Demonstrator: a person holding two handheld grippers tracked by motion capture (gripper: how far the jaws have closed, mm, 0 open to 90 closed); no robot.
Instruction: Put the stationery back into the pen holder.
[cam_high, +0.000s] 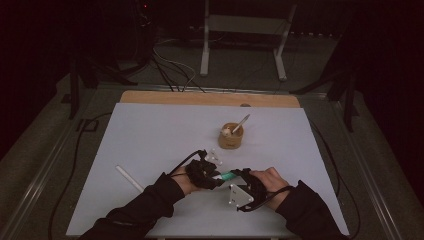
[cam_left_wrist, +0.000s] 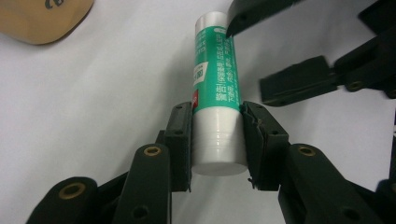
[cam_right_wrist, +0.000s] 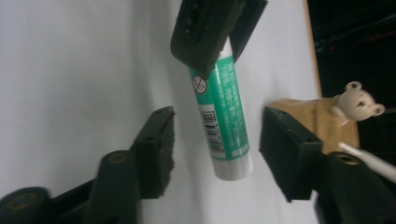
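Observation:
A green and white glue stick (cam_high: 226, 176) is held level just above the white table sheet (cam_high: 150, 135), between my two hands. My left gripper (cam_left_wrist: 217, 116) is shut on its white bottom end (cam_left_wrist: 219, 144), pads pressing both sides. My right gripper (cam_right_wrist: 215, 140) faces it from the other side. Its jaws stand on either side of the stick's white tip (cam_right_wrist: 233, 165), with a gap on each side, not touching it. In the high view the left gripper (cam_high: 216, 176) and right gripper (cam_high: 239, 175) meet near the table's front middle.
A wooden cup (cam_high: 230, 137) holding a small bear figure (cam_right_wrist: 357, 100) and a white stick stands beyond the grippers. A white rod (cam_high: 129, 178) lies on the sheet at the left. Small white pieces (cam_high: 214, 157) lie by the left hand.

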